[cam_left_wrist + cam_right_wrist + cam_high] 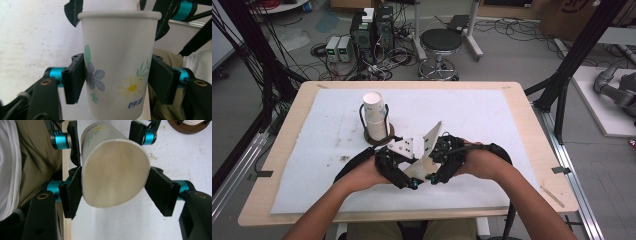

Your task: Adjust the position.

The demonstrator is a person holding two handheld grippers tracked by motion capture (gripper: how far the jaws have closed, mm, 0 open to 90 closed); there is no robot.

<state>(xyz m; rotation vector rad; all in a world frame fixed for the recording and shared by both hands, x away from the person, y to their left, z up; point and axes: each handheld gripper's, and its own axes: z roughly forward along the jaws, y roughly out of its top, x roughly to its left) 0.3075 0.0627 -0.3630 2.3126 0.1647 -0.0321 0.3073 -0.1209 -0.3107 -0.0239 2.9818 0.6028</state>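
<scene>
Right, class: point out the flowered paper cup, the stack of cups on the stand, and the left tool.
flowered paper cup (117,72), left gripper view, on its printed side wall.
stack of cups (374,112), high view, on the white side of the stack.
left tool (116,80), left gripper view, midway between its two pads.

Robotics lab or research workspace. Upper centre of high view: desktop computer towers (373,31) standing on bare concrete floor (512,55), loose cables (337,67) tangled around them. Black round stool (440,42) nearby. Black metal frame struts (579,50) at left and right edges. Grey robot arm part (614,87) at right edge. Wooden tabletop (287,130) under white padding sheet (472,112).
</scene>
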